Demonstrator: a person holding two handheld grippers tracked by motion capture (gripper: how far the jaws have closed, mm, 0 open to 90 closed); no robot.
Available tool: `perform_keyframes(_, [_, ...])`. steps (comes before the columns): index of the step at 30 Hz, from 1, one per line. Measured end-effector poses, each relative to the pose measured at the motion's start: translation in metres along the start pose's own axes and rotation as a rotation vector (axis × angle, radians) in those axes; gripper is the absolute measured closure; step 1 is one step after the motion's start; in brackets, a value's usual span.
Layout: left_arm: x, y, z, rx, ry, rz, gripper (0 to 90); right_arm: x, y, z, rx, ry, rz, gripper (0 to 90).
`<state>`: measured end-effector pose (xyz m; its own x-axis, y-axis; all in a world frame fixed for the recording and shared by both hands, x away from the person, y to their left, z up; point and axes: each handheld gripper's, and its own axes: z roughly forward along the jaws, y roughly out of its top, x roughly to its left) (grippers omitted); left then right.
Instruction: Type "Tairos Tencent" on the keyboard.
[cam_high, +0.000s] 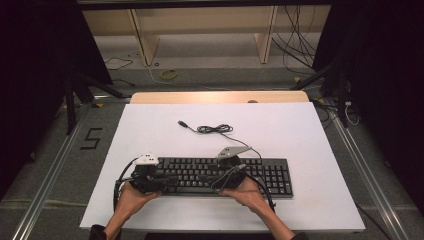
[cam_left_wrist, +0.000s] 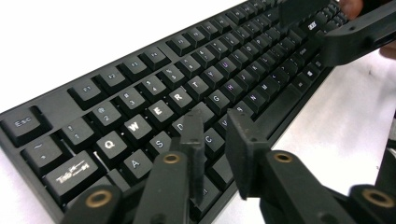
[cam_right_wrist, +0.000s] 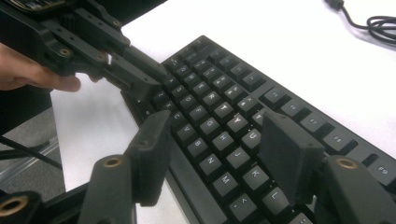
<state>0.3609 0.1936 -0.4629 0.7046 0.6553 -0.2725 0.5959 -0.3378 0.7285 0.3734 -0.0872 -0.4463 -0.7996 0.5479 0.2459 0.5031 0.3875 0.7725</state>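
High view looks down from above; both gripper views sit close, facing inward — all share the keyboard (cam_high: 220, 175).

From the high view, my left claw (cam_high: 159, 181) and right claw (cam_high: 226, 179) cover the near-left keys of the keyboard (cam_high: 272, 175), and the legends there are too small for me to read. I cannot tell from up there whether either claw touches a key. In the left gripper view the keyboard's near-left corner is cut off by the bottom edge, and its far end blurs behind the other claw. In the right gripper view the keyboard runs off the right edge, and the cable (cam_right_wrist: 373, 21) is clipped at the top right corner. The counter (cam_high: 320, 150) front edge hides my forearms' lower parts.
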Motion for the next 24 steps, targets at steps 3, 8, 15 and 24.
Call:
perform_keyframes(3, [0.000,0.002,0.004,0.019,-0.003,0.011,80.2,0.000,-0.001,-0.003,-0.013,-0.001,0.001,41.7])
perform_keyframes(8, [-0.002,0.005,0.010,0.054,-0.008,0.029,85.6,0.000,-0.002,-0.009,-0.030,-0.001,0.006,39.4])
perform_keyframes(15, [-0.004,0.008,0.015,0.078,-0.013,0.040,88.8,-0.002,-0.008,-0.019,-0.046,-0.003,0.016,36.5])
perform_keyframes(24, [-0.003,0.008,0.023,0.107,-0.005,0.047,89.0,-0.004,-0.013,-0.023,-0.051,-0.004,0.019,35.3])
